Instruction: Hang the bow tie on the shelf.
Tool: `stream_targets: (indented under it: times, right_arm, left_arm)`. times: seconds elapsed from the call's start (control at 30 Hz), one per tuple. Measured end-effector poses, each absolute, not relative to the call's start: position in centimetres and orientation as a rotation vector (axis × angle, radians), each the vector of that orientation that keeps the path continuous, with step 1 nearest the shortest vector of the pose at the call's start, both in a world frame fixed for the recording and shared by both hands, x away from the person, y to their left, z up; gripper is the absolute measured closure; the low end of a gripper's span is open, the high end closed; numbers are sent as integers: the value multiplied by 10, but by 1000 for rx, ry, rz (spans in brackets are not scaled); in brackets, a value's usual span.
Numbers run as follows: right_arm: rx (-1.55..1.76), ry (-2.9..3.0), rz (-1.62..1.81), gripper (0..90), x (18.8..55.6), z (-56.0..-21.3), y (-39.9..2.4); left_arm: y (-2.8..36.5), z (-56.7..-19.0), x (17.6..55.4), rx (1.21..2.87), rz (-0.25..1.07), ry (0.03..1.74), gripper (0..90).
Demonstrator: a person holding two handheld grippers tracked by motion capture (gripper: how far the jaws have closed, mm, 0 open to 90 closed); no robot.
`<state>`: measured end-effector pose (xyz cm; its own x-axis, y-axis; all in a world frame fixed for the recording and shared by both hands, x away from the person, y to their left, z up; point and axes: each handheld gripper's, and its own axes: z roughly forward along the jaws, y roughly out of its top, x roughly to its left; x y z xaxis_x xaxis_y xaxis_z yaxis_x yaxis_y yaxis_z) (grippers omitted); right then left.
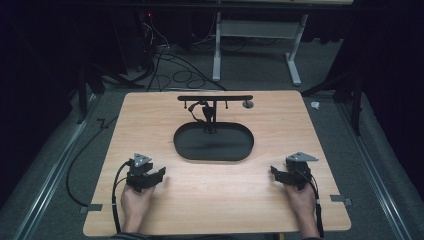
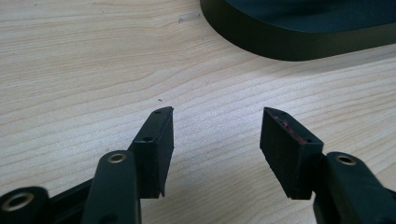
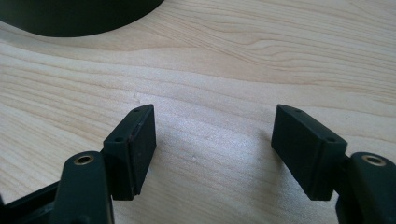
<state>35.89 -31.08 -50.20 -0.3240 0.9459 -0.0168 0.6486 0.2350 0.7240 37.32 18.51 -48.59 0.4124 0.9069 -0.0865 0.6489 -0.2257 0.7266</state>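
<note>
Currently both hands rest low on the near part of the wooden desk [image 1: 150,115], one at each side. Left hand-held gripper [image 1: 159,174] sits at the near left, held by the left hand [image 1: 135,200], jaws spread wide with nothing between them; in the left gripper view its pads [image 2: 161,144] stand apart over bare wood grain, and the left hand-held gripper [image 2: 217,149] points toward the dark tray edge at upper right. Right hand-held gripper [image 1: 274,172] sits at the near right in the right hand [image 1: 302,202], jaws also wide and empty; in the right gripper view the right hand-held gripper [image 3: 212,149] shows bare desk between the pads [image 3: 140,144]. Black oval tray [image 1: 185,145] lies at desk centre, between and beyond both grippers, apart from each. A black T-shaped stand [image 1: 215,98] rises from the tray's far side, with something dark hanging on it, too small to tell. Cables trail from both grippers.
</note>
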Motion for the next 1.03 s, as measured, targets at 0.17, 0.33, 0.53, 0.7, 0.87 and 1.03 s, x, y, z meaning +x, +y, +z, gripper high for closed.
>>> stream_targets:
  times: [0.17, 0.33, 0.53, 0.7, 0.87, 1.03]
  right_arm:
    - [1459, 2057, 867, 320, 359, -502, -311]
    - [1459, 2058, 867, 320, 359, -502, -311]
    - [1459, 2057, 867, 320, 359, -502, -311]
    - [1460, 2057, 867, 320, 359, -502, -311]
    - [1459, 2057, 867, 320, 359, -502, -311]
    - [1459, 2058, 867, 320, 359, -502, -311]
  left_arm:
    - [183, -489, 375, 1971, 476, 1322, 448]
    - [180, -492, 376, 1991, 483, 1325, 444]
    - [180, -497, 376, 1995, 498, 1331, 439]
    - [176, -501, 377, 2027, 533, 1318, 421]
    - [176, -507, 374, 1983, 564, 1300, 319]
    - [175, -508, 372, 1978, 564, 1306, 308]
